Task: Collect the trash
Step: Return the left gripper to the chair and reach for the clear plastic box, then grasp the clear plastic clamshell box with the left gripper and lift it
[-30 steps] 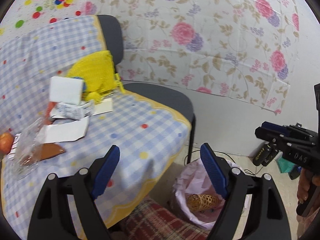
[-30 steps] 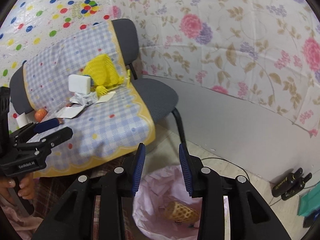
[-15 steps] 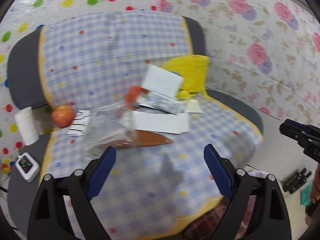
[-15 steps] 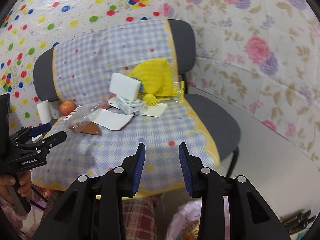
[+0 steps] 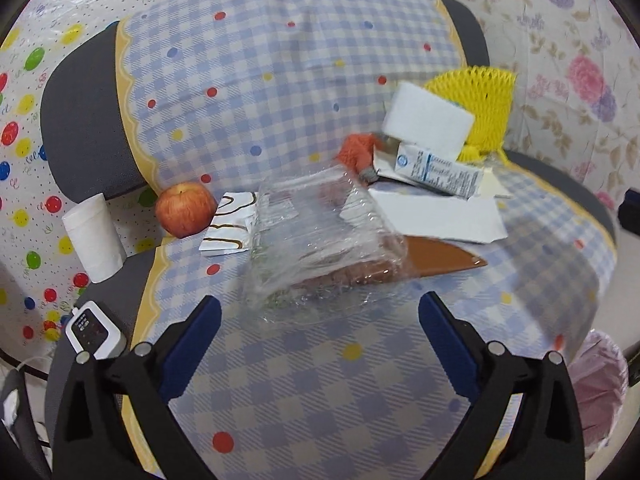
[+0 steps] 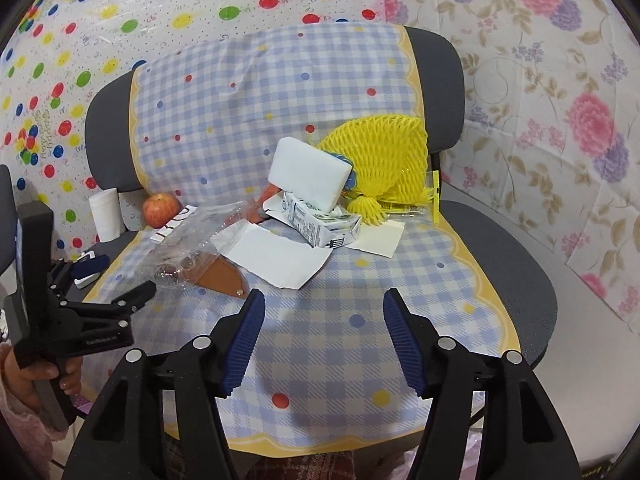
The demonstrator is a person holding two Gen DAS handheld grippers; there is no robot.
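Now both grippers face the litter heaped on the cloth-covered chair (image 6: 516, 248), so the step in hand looks like reaching for the next piece of trash. The left gripper (image 5: 320, 322) has just been opening and its jaws stand wide, nothing between them; the right gripper (image 6: 324, 320) has also just been opening, to a middling spread, and it too is empty.

Just ahead of the left gripper lies the crumpled clear plastic wrap (image 5: 320, 236), slumped over a brown pointed piece (image 5: 440, 260) and near the blue pads without touching them. Beyond it lie a torn white paper (image 5: 440, 216), a flattened milk carton (image 6: 320, 224), a white foam block (image 6: 310, 176) leaning on the carton, and a yellow foam net (image 6: 380, 152) against the chair back. An apple (image 5: 186, 210) sits at the left, beside a paper roll (image 5: 94, 236).

The bin liner (image 5: 596, 384) shows pink at the left view's lower right edge, below the seat.

Next, I judge, the left gripper should advance and dip so the wrap sits between its pads, then close gently, since the film is thin and may slip or drag the brown piece along.
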